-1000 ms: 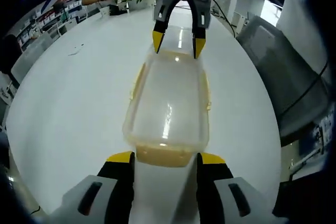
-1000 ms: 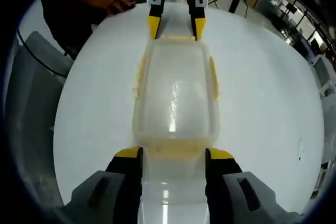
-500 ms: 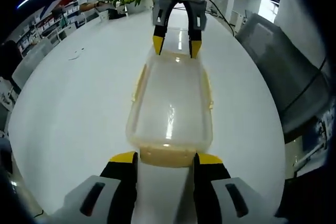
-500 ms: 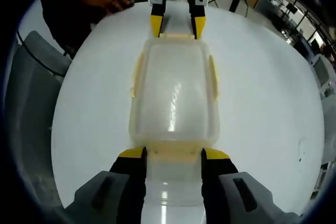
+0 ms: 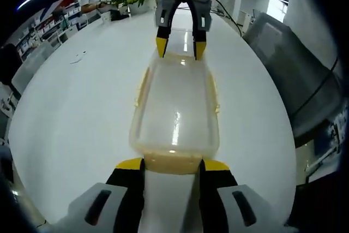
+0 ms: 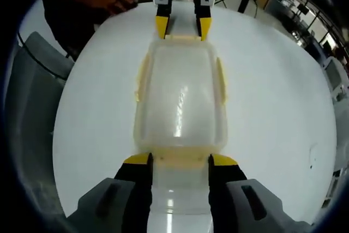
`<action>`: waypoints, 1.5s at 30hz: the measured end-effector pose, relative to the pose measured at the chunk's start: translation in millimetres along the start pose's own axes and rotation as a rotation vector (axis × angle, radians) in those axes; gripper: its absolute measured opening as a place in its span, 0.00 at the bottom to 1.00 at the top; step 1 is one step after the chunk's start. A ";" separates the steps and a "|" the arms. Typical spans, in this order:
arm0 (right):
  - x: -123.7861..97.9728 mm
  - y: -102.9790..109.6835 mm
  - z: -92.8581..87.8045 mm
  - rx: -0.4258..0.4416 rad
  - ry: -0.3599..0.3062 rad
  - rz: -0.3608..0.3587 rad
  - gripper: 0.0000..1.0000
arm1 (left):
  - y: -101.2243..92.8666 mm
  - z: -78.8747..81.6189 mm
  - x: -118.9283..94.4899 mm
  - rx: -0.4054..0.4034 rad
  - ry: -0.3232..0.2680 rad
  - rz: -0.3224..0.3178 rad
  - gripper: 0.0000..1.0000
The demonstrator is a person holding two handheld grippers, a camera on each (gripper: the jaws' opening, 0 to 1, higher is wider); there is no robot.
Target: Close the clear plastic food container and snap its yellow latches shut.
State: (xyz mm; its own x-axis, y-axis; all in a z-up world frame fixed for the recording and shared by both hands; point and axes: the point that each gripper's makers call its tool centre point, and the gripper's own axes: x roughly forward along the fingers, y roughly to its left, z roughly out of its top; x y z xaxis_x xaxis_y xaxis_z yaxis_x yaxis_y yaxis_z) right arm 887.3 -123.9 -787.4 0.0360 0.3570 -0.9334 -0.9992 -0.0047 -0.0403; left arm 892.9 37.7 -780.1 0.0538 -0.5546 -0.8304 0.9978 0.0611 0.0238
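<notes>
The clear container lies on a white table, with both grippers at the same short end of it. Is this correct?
Not quite. In the left gripper view, the left gripper is at the near short end of the clear container and the right gripper at the far end: opposite ends. The white table is correct.

The left claw (image 5: 171, 163) has pale grey housings at its base, each with a dark slot, black jaws and yellow tips. The right claw (image 6: 179, 159) matches it (same grey, black and yellow), its far-off body white.
</notes>
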 end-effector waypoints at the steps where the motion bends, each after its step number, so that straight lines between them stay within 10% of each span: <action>1: 0.1 0.0 0.0 0.000 0.000 0.000 0.37 | -0.1 -0.1 0.0 0.000 -0.001 0.000 0.33; 25: -34.0 1.5 22.3 -0.022 -0.065 -0.035 0.36 | -7.0 20.1 -43.0 -0.004 0.035 0.023 0.32; 35: -79.5 1.3 22.7 -0.031 -0.112 -0.048 0.36 | -10.3 60.7 -70.2 0.006 0.034 0.039 0.32; 45: -120.9 6.0 -15.1 -0.026 -0.106 -0.066 0.36 | -14.2 115.0 -59.4 0.029 0.002 0.036 0.32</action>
State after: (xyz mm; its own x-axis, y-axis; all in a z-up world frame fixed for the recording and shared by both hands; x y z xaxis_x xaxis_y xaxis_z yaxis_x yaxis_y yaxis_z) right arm 877.2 -181.3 -680.1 0.0983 0.4544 -0.8853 -0.9938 -0.0016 -0.1112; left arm 879.9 -25.6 -667.1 0.0894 -0.5509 -0.8298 0.9960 0.0565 0.0697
